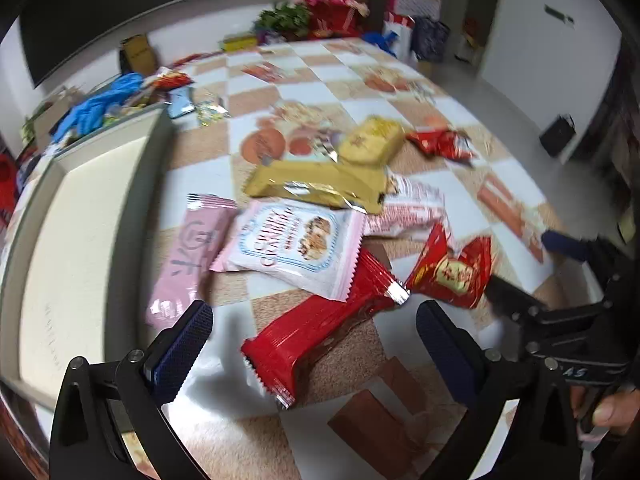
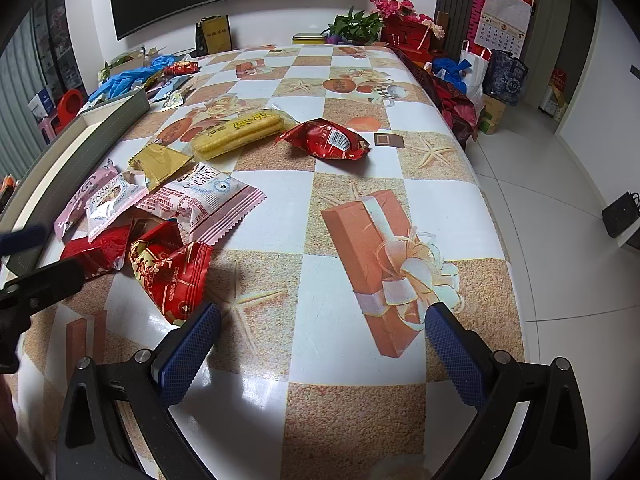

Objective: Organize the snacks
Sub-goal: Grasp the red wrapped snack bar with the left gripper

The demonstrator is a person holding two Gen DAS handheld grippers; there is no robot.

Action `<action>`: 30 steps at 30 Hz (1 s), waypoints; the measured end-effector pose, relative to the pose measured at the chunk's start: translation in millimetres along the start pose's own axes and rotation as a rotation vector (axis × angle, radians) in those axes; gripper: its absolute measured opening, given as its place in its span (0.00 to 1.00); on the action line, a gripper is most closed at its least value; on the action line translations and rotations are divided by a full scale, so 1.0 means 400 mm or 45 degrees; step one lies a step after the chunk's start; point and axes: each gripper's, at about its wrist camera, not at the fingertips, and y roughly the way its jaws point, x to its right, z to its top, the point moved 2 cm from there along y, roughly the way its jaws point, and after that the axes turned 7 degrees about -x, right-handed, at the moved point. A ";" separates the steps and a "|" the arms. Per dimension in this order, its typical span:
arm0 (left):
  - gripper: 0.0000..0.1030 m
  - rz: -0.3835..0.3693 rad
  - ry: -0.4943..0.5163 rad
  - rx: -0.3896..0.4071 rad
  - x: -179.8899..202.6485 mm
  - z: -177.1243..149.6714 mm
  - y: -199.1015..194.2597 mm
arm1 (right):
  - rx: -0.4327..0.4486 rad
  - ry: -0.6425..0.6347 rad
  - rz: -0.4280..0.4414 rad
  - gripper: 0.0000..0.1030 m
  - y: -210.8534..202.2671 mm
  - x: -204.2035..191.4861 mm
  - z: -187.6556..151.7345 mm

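My left gripper hangs open over a pile of snacks on the checkered table. A long red packet lies between its blue pads, which stand clear of it. Beyond lie a white-and-pink cookie packet, a pink bar packet, a gold packet, a yellow packet and a red bag. A grey-rimmed cream box stands to the left. My right gripper is open with nothing between its pads, just right of the red bag.
Yellow wafers and a red packet lie apart mid-table. Blue gloves and small wrappers clutter the far left. Flowers and gift bags stand beyond the far end. The table's edge drops to white floor on the right.
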 end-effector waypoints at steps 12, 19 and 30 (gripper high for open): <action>0.24 -0.047 0.007 0.026 0.000 -0.047 -0.021 | 0.002 -0.001 -0.001 0.99 -0.002 0.000 -0.001; 0.24 -0.001 0.011 0.087 0.000 -0.071 -0.026 | 0.002 -0.016 -0.015 0.99 -0.008 -0.011 -0.008; 0.27 0.016 0.023 0.148 -0.007 -0.087 -0.026 | 0.018 -0.178 0.098 0.99 -0.062 -0.077 -0.011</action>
